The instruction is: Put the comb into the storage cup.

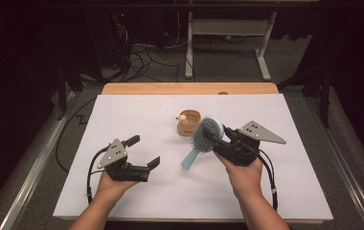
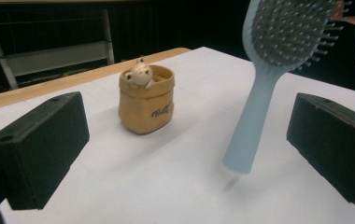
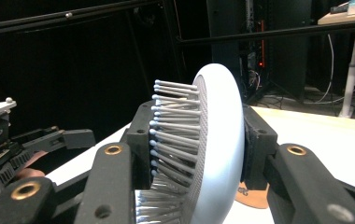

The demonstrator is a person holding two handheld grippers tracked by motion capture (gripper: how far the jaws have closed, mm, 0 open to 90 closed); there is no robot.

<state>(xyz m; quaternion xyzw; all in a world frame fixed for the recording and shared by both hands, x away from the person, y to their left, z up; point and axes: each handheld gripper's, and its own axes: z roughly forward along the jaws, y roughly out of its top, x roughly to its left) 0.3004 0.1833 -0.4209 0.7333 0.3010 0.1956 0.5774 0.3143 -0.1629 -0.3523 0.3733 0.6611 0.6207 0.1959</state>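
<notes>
1. Hairbrush [image 1: 203,137], pale blue with grey bristles, is held off the bench [image 1: 137,115] by the right claw [image 1: 217,138], which is clamped on the brush's oval head
2. Seen from the right gripper view, the hairbrush [image 3: 217,149] head sits edge-on between the two black jaws, one jaw pressed into the bristle side and the other against the smooth back
3. In the high view the brush slants down and to the left, its handle end low over the white sheet and its head higher up at the claw
4. From the left gripper view the hairbrush [image 2: 264,88] handle points down toward the bench, with its tip just above the surface and a faint shadow beneath it
5. Left claw [image 1: 143,151] is spread wide with nothing between its jaws, and it sits low over the left part of the bench, well apart from the brush
6. A small tan fabric pouch [image 1: 189,122] stands upright on the bench just behind the brush head, and a little cream frog figure [image 1: 183,117] peeks out of its top
7. In the left gripper view the pouch [image 2: 146,100] shows dark lettering on its front, too small to read, and stands to the left of the brush handle
8. The person's right hand [image 1: 244,175] grips the right gripper from behind, and the left hand [image 1: 110,184] does the same on the other side
</notes>
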